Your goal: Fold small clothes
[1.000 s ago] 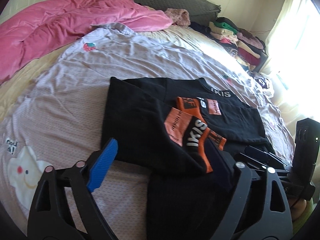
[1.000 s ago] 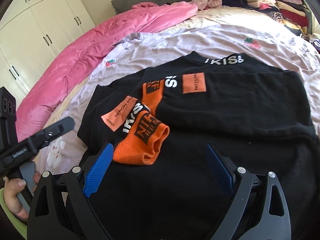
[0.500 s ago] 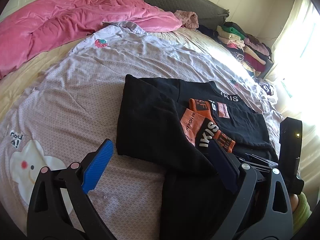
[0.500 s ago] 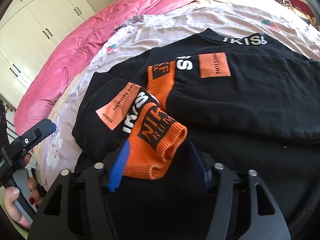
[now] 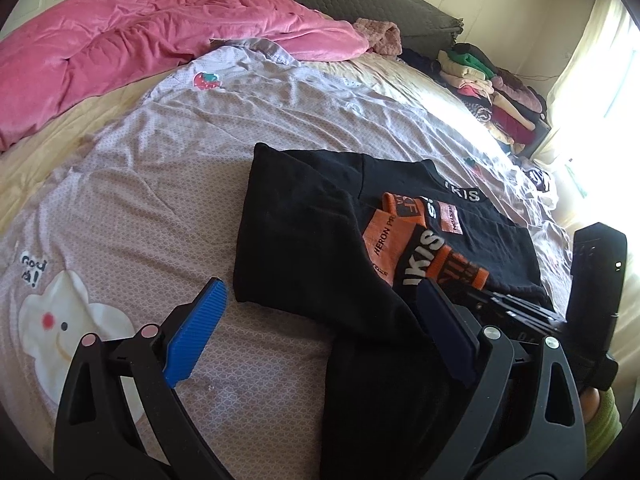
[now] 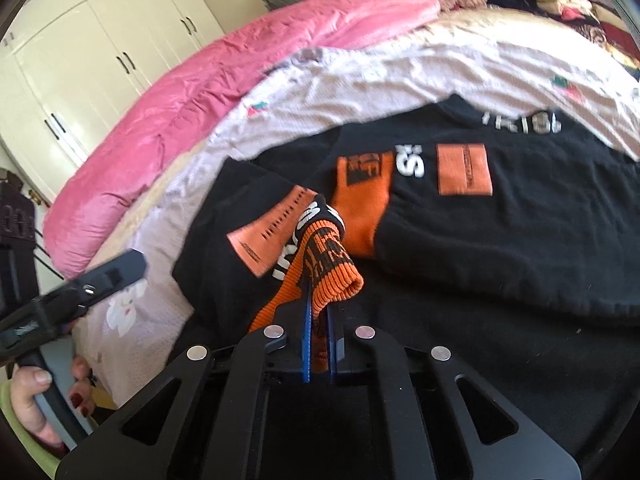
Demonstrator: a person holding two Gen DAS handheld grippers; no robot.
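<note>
The right gripper [image 6: 318, 320] has its two blue fingers [image 6: 306, 332] squeezed together on the ribbed orange cuff [image 6: 332, 276] of a black sweater with orange patches and white letters [image 6: 500, 240], which lies spread on the bed. The cuff is the end of a sleeve that crosses the front of the sweater, near its left edge. To do this step well, I think the hand should lift the cuff only a little and carry it flat across the sweater, so the sleeve lies straight and does not bunch up. Pulling too hard could drag the whole sweater out of shape. The right gripper sits low at the near edge of the sweater and points in toward its neck. The left gripper [image 5: 320, 316] hangs over the near left corner of the sweater with its blue fingers [image 5: 196, 332] wide apart, holding nothing, one over the pale purple bed sheet with a white cartoon face [image 5: 120, 208] and one over the sweater. A pink quilt [image 5: 140, 40] lies bunched up far behind the sweater.
</note>
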